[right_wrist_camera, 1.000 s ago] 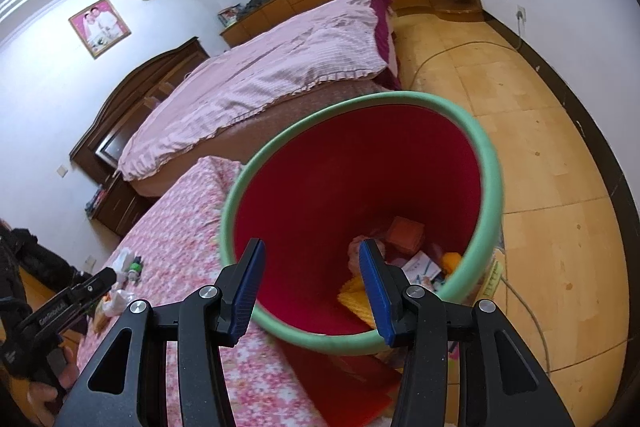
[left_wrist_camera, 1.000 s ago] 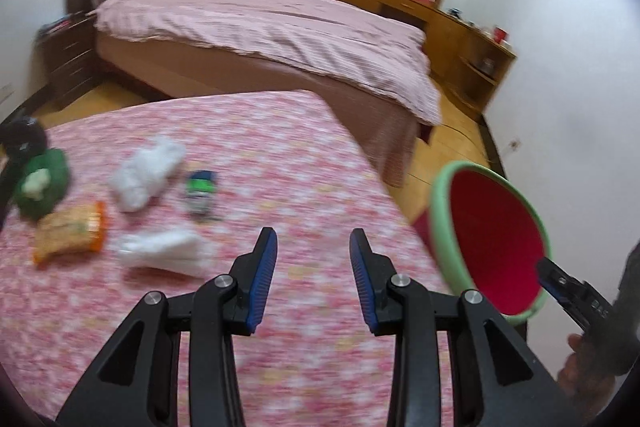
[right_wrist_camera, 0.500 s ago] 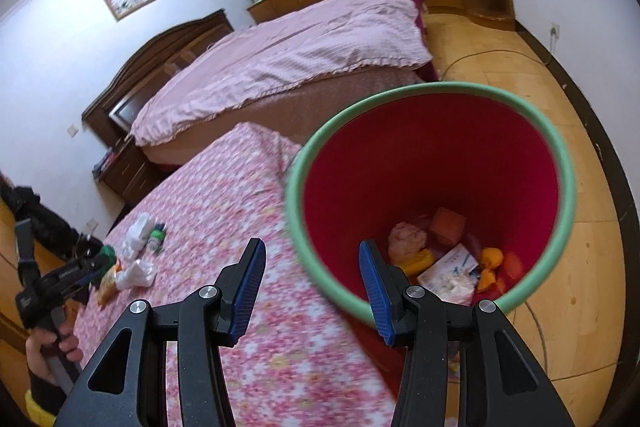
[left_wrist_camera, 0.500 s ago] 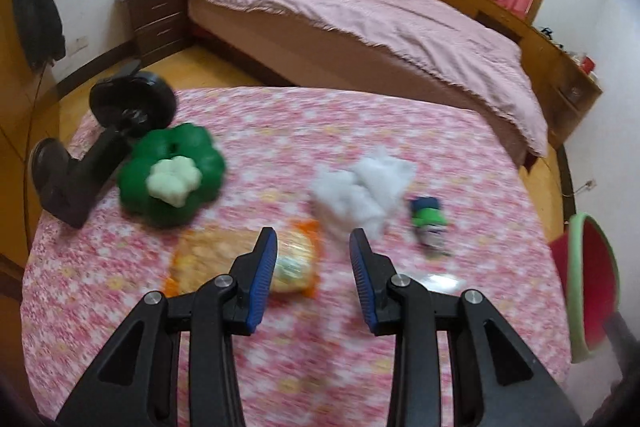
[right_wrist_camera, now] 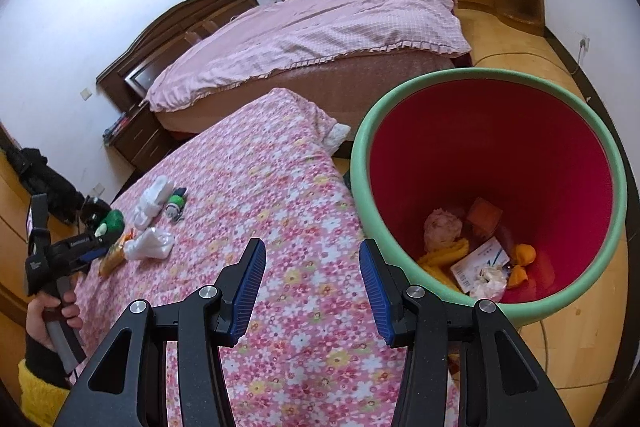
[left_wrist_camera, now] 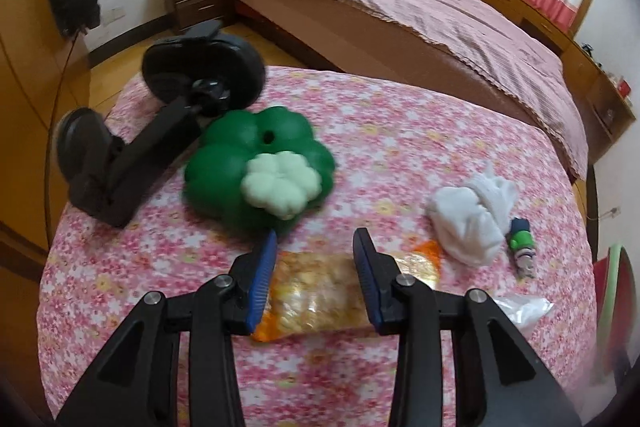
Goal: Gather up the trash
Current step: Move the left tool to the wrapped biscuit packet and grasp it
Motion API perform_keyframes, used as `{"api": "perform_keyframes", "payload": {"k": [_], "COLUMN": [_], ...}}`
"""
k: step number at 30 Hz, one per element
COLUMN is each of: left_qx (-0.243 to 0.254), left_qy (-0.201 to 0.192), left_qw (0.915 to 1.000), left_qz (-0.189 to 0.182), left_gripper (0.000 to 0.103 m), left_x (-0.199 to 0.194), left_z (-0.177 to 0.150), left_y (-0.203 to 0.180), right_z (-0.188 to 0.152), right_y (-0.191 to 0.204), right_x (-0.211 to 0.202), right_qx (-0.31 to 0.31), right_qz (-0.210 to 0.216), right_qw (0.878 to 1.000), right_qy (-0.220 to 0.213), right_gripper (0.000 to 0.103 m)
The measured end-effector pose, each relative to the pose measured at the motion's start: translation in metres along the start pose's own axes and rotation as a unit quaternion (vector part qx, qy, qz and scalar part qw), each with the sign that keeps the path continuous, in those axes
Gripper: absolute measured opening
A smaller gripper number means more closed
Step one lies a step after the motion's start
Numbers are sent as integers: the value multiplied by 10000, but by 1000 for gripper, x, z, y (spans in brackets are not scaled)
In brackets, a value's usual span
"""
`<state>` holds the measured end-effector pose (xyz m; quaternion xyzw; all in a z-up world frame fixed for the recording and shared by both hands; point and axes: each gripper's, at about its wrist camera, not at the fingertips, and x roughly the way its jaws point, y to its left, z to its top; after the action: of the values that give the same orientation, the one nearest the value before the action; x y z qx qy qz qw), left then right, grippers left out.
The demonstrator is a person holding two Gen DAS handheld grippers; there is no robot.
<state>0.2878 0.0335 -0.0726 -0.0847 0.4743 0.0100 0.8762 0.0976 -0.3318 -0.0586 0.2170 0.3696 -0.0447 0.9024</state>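
My left gripper (left_wrist_camera: 314, 259) is open, its jaws either side of an orange snack bag (left_wrist_camera: 320, 297) on the pink floral tablecloth (left_wrist_camera: 400, 131). To its right lie a crumpled white tissue (left_wrist_camera: 472, 215), a small green and blue bottle (left_wrist_camera: 522, 247) and a clear plastic wrapper (left_wrist_camera: 524, 311). My right gripper (right_wrist_camera: 312, 279) is open and empty, over the table edge beside the red bin with a green rim (right_wrist_camera: 492, 163), which holds several pieces of trash. The tissue (right_wrist_camera: 154, 201), bottle (right_wrist_camera: 175, 205) and wrapper (right_wrist_camera: 150, 245) also show in the right wrist view.
A green clover-shaped holder (left_wrist_camera: 260, 167) and a black clamp stand (left_wrist_camera: 132, 155) sit at the table's left. A bed with a pink cover (right_wrist_camera: 312, 31) lies beyond the table. The bin edge (left_wrist_camera: 614, 303) shows at the right in the left wrist view.
My left gripper has swung left across the table and dropped down over the snack bag. My right gripper has drawn back from the bin toward the table.
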Motion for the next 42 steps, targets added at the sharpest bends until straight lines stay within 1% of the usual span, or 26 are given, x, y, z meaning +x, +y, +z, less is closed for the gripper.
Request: {"api": "perform_keyframes", "payload": {"k": [2,5,7,8,11,19,21,23,24,27,28,29,30,33,37,42], "left_qx": [-120,-2,119,123,296,353,328,272,249,150,152,169,201,248,277,406], "left_qy": [-3,-16,145,302,227,212,198,82,40,-90,-128,-132,-100,16,39,137], "left_qw": [9999,10000,9998,9994,9990,9990,9992,9996,9997,9995,9988,9984,9978,9962,9944,9938], "left_qz": [-100,-6,106,83,227,179,130,89,46,-281,-440,-523,-626,-830,-1015,-1023], "left_gripper": [40,40,40,40,40,40,40,40,40,40,41,42,46,47,47,47], "left_x": [0,-2,4,8,4,-21,-26,-35,-38,-50,-54,-55,-55,-51,-49,-40], "left_z": [0,-2,-5,-9,-19,-52,-55,-61,-63,-64,-65,-66,-67,-67,-69,-71], "left_y": [8,5,0,0,-2,-1,0,-1,-2,-3,-5,-8,-11,-21,-35,-47], "right_z": [-2,-5,-6,-6,-8,-9,-10,-10,-10,-10,-10,-10,-10,-9,-9,-5], "right_y": [-1,0,1,2,5,9,10,11,11,12,13,14,15,20,27,37], "right_x": [1,1,0,0,-2,-1,-1,-1,0,1,1,1,1,1,1,3], "right_qx": [22,29,8,-6,-34,-44,-47,-51,-50,-35,-34,-43,-53,-111,-190,-283], "right_qz": [9,28,56,77,120,234,259,269,276,307,319,329,333,345,342,356], "right_qw": [10000,10000,10000,9999,9999,9997,9996,9996,9995,9994,9993,9993,9993,9992,9990,9987], "right_qy": [20,55,67,64,56,82,96,106,117,158,168,180,186,192,203,229], "right_gripper": [50,50,50,50,50,50,50,50,50,50,50,50,50,50,50,50]}}
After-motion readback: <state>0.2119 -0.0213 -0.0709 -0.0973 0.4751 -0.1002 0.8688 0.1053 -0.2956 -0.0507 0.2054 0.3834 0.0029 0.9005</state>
